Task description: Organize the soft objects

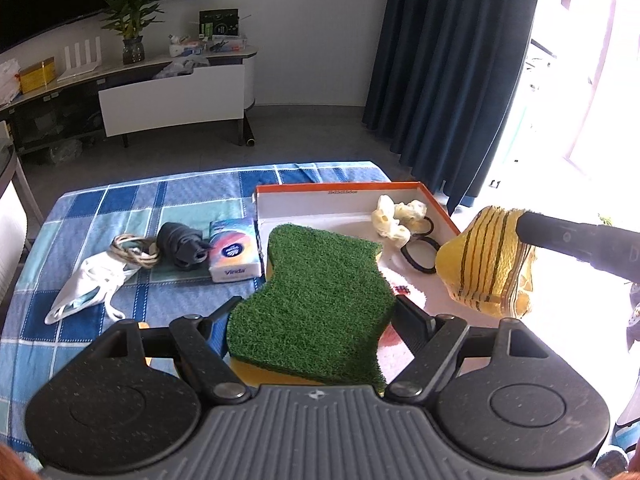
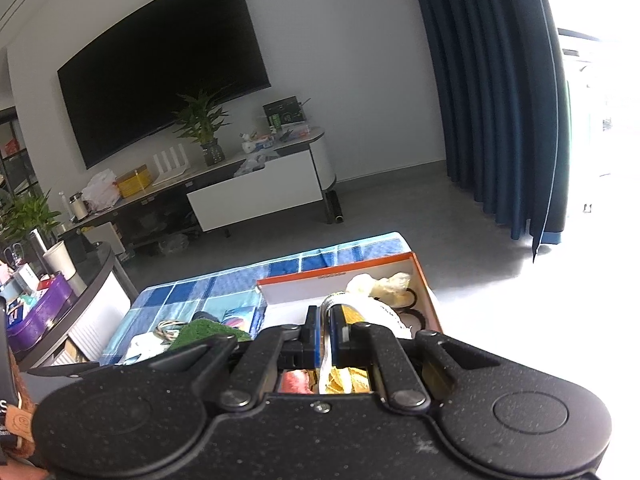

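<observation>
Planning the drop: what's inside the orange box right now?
Inside the orange box: a cream scrunchie and black hair ties. The green sponge and yellow cloth hide the near floor.

- We see the box (image 1: 436, 204) on the right part of the cloth (image 1: 120, 200), its far wall toward the TV stand (image 1: 120, 88).
- In the box's far right corner lie a scrunchie (image 1: 394, 216) and hair ties (image 1: 420, 250), touching.
- Left of the box, on the cloth, sits a tissue pack (image 1: 234, 250); left of that a rolled sock (image 1: 180, 244), then a cord bundle (image 1: 134, 250), then a face mask (image 1: 90, 286).
- The sponge (image 1: 316, 300) sits over the box's near left edge; the towel (image 1: 488, 264) is over its right side.
</observation>
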Motion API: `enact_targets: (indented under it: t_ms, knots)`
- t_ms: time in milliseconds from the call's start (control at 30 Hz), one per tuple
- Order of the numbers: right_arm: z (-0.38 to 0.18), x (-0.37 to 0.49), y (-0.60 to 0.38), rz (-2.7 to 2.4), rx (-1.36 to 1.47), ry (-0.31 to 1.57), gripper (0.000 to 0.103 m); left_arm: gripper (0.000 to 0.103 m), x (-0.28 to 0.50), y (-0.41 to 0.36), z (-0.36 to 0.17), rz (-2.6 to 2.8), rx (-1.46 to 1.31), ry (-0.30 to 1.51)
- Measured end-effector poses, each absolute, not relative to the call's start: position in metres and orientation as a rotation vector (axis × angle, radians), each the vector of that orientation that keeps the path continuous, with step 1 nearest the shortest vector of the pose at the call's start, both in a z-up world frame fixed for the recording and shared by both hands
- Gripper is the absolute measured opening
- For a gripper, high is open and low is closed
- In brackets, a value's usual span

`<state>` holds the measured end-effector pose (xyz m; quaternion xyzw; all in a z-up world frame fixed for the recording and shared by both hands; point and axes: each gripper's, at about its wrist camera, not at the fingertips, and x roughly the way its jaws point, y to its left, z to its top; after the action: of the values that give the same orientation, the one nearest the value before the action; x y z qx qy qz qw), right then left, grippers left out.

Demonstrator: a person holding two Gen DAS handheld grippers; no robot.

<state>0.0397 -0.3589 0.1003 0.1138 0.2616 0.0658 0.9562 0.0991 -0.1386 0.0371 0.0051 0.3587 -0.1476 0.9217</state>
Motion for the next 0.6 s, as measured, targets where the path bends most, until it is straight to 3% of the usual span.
enact_targets:
  t_ms: [600]
  knots:
    - [0.102,0.057,-0.369,0.109,0.22,0.521,0.006,0.081,0.125,-0.152,0.041,-0.305,0.014,0.735]
